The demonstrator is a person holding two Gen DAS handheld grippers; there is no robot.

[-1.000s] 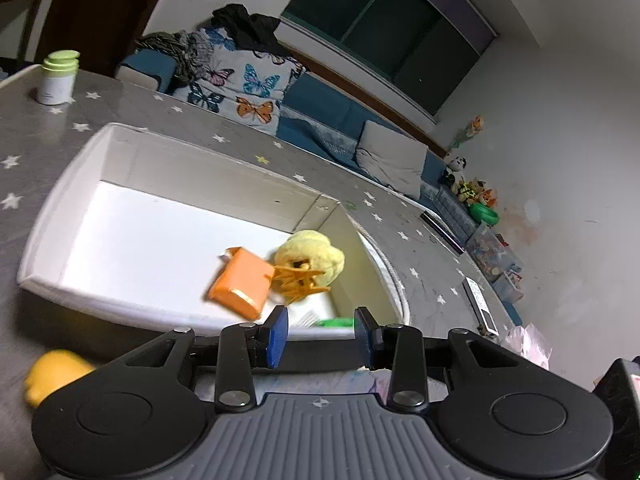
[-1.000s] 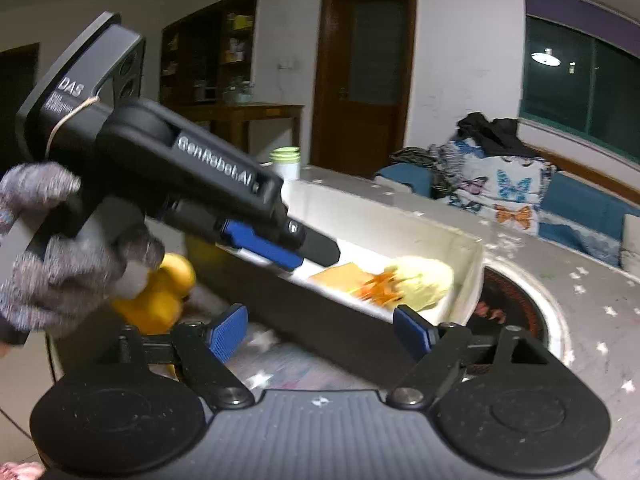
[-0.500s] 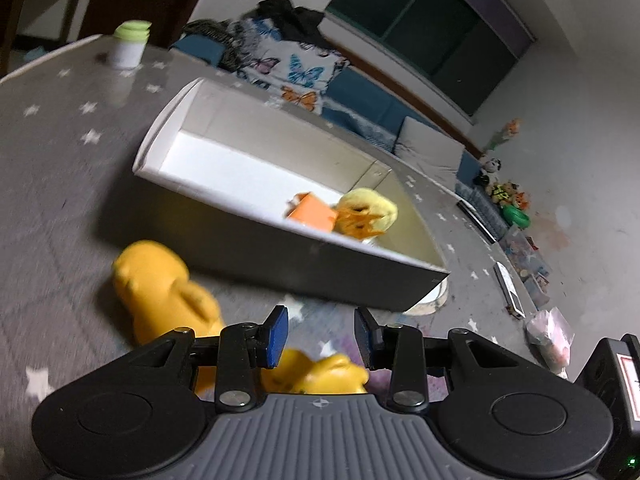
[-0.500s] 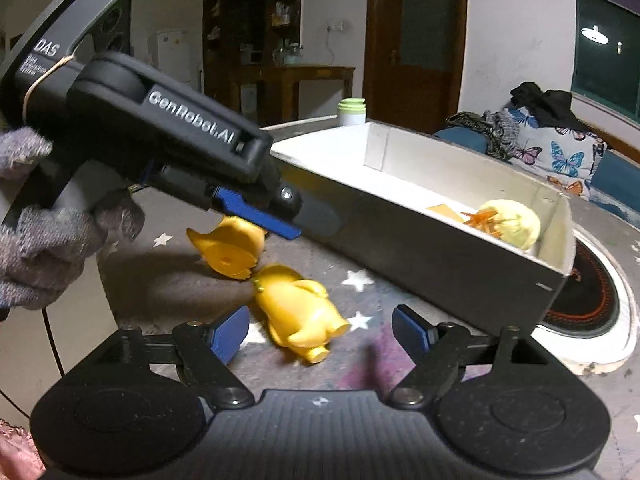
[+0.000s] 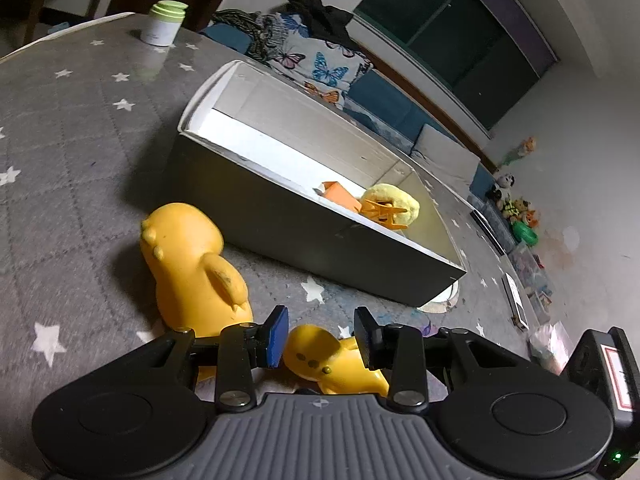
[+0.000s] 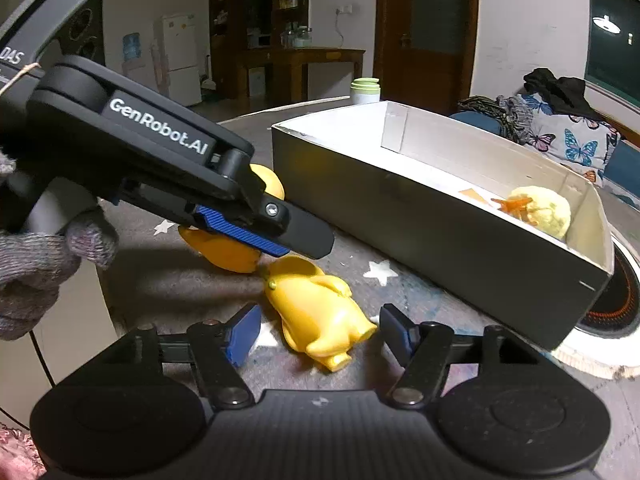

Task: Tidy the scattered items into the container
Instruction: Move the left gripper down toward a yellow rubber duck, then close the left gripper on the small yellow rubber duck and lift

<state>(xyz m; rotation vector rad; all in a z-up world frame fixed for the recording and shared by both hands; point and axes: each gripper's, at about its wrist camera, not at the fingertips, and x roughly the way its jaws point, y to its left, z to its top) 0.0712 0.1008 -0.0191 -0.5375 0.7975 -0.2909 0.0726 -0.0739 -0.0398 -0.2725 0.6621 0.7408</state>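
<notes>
Two yellow duck toys lie on the grey star cloth in front of the white box. The smaller duck lies on its side. My left gripper is open, its pads either side of that duck's head, just above it; it shows in the right wrist view. My right gripper is open around the same duck's body, not touching. The bigger duck lies just left. The box holds an orange block, an orange clip and a yellow plush.
A white jar with a green lid stands on the table's far side. A round black and white mat sits under the box's right end. A remote lies at the right. A sofa with cushions is behind.
My left gripper has pulled back from over the box and come down over the smaller duck. My right gripper has moved in closer, so the duck now lies between its fingers.
</notes>
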